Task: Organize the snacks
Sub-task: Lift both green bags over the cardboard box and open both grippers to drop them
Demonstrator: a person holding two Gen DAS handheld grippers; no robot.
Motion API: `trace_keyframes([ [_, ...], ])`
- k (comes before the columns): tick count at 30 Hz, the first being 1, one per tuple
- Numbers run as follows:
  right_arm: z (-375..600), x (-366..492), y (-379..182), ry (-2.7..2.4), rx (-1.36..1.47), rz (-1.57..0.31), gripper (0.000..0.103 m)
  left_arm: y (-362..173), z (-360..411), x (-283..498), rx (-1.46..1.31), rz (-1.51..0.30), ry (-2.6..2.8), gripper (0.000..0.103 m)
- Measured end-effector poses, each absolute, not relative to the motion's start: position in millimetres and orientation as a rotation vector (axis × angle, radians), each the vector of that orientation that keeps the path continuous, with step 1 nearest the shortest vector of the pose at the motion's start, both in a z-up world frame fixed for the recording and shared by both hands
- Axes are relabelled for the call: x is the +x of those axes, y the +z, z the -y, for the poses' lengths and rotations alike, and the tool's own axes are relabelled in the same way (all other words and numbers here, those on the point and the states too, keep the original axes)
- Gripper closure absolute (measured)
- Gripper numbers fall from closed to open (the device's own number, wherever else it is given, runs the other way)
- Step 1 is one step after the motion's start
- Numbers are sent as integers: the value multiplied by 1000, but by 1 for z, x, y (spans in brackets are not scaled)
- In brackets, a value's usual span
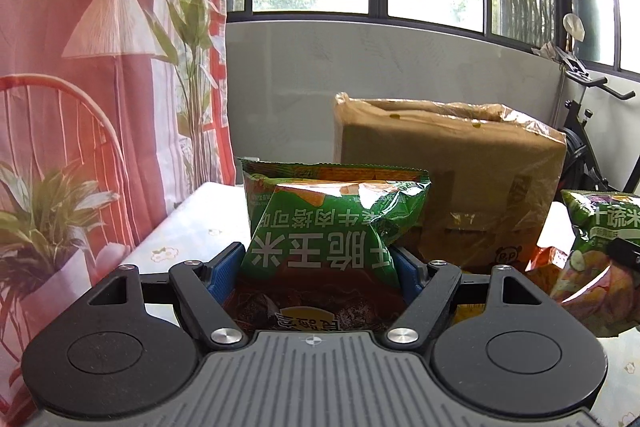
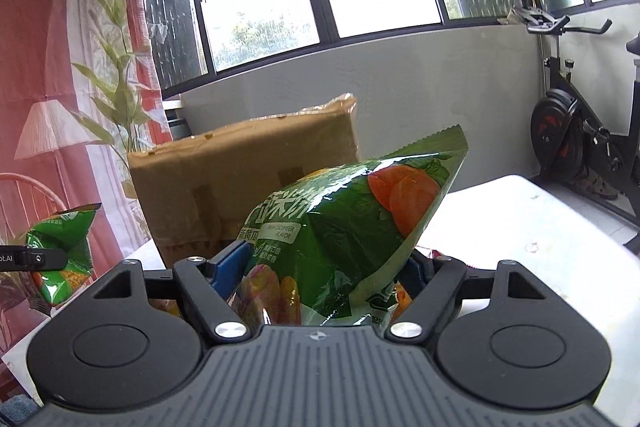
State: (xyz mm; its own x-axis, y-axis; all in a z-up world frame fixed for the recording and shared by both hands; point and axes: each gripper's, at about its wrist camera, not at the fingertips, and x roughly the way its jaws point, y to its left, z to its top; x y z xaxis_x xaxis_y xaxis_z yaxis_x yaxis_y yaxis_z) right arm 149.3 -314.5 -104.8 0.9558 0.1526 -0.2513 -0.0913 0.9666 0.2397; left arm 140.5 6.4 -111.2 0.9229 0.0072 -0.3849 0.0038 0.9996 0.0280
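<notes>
My left gripper [image 1: 316, 263] is shut on a green corn snack bag [image 1: 332, 223] with white lettering, held upside down above the table. The top edge of another green pack [image 1: 280, 171] shows right behind it. My right gripper [image 2: 324, 267] is shut on a green vegetable-crisp bag [image 2: 352, 211] printed with orange slices, its corner tilted up to the right. Each view catches the other hand's bag at its edge: the vegetable bag [image 1: 596, 267] at right, the corn bag [image 2: 64, 247] at left.
A brown cardboard box [image 1: 448, 179] wrapped in clear film stands on the white flowered table [image 1: 192, 227] behind both bags. An orange packet [image 1: 544, 259] lies at its foot. An exercise bike [image 2: 580, 147] stands at right, a curtain [image 1: 80, 67] at left.
</notes>
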Motion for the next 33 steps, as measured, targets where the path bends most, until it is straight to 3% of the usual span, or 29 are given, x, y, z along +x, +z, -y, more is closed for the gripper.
trace_keyframes([
  [20, 303, 216, -3, 189, 124, -94, 27, -49, -17, 200, -20, -318, -21, 24],
  [33, 275, 349, 23, 198, -170, -130, 27, -24, -17, 229, -28, -267, -11, 24],
])
